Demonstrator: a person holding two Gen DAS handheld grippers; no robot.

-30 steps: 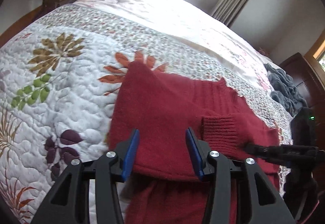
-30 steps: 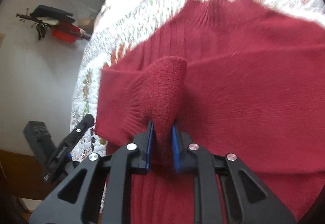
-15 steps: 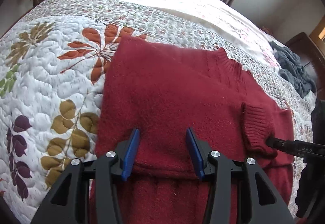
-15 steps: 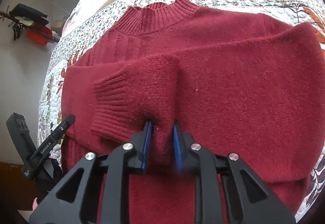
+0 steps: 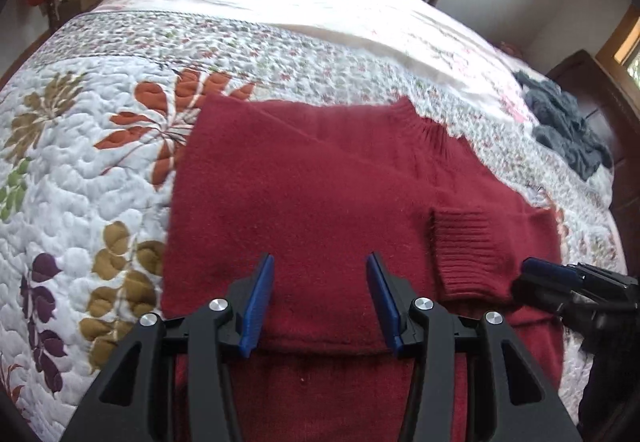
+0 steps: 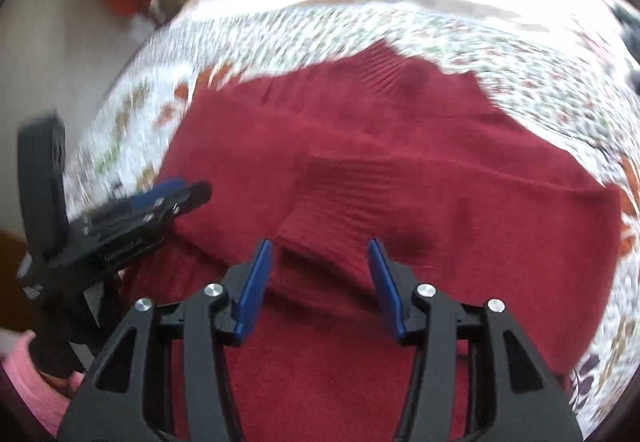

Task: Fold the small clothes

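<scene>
We see one red sweater (image 5: 304, 193) lying flat on the quilted bed (image 5: 80, 169), filling the middle of both views. Its lower part runs out of the bottom of each frame behind the grippers, so we cannot see the hem. The right wrist view is smeared by motion, and the quilt pattern and the objects in its upper left are hard to make out. One ribbed cuff (image 5: 468, 246) lies folded across the sweater's body, at the right of centre in the left wrist view; we can pick out only this one sleeve end.

We count two grippers. The left gripper (image 5: 320, 302) hangs over the sweater with its fingers (image 5: 258, 306) apart and nothing between them. The right gripper (image 6: 320, 282) also has its fingers apart, just short of the cuff and gripping nothing. One dark grey heap of cloth (image 5: 568, 129) sits at the right edge of the bed.
</scene>
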